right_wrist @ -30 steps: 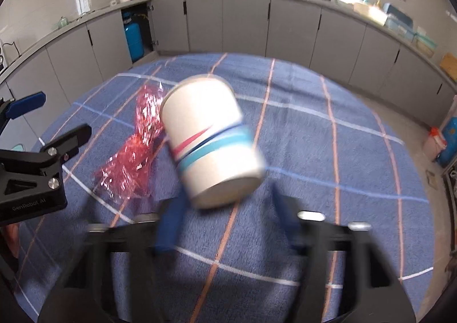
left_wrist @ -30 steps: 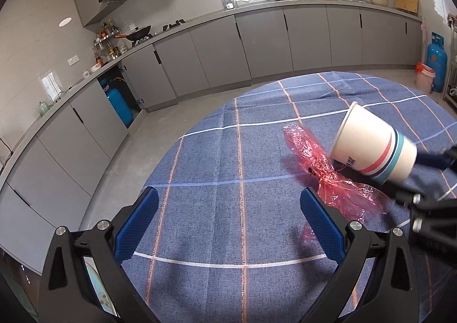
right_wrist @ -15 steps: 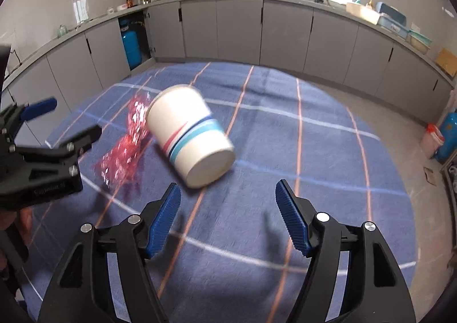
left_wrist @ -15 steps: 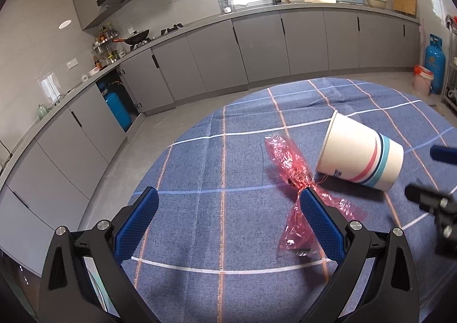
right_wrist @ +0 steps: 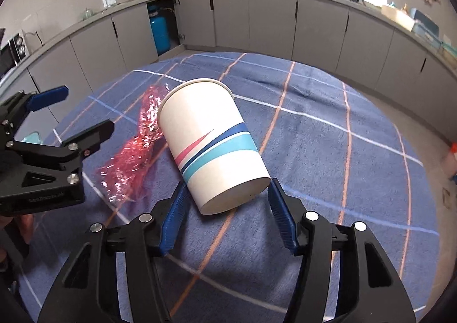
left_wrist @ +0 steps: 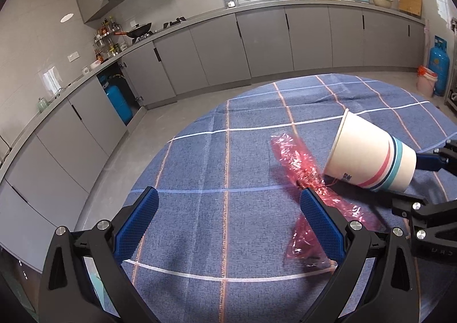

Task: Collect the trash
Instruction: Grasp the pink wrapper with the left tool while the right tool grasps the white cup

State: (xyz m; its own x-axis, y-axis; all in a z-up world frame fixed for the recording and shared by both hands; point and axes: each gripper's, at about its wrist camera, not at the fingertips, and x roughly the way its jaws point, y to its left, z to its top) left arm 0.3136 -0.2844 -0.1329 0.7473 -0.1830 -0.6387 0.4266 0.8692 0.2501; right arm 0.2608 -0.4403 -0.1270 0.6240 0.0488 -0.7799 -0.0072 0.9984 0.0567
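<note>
A white paper cup (right_wrist: pixel 211 140) with pink and blue stripes lies on its side on the blue checked tablecloth (right_wrist: pixel 328 157), its base towards me. My right gripper (right_wrist: pixel 227 189) is closing on that base, and both blue pads touch its sides. In the left wrist view the cup (left_wrist: pixel 368 157) points its mouth up and left. A crumpled red plastic wrapper (left_wrist: pixel 302 163) lies just left of the cup. My left gripper (left_wrist: pixel 228 197) hovers open over the cloth, its right finger above the wrapper and nothing between its fingers.
The round table's edge (left_wrist: pixel 160 157) curves close on the left, with grey floor beyond. Grey kitchen cabinets (left_wrist: pixel 265 40) line the walls. A pink bucket (left_wrist: pixel 427 80) and a blue gas cylinder (left_wrist: pixel 438 63) stand on the floor at the far right.
The cup was up in the right gripper, then lay on the cloth ahead of the wide-open fingers. Now the right gripper has moved onto its base and narrowed. The left gripper stayed.
</note>
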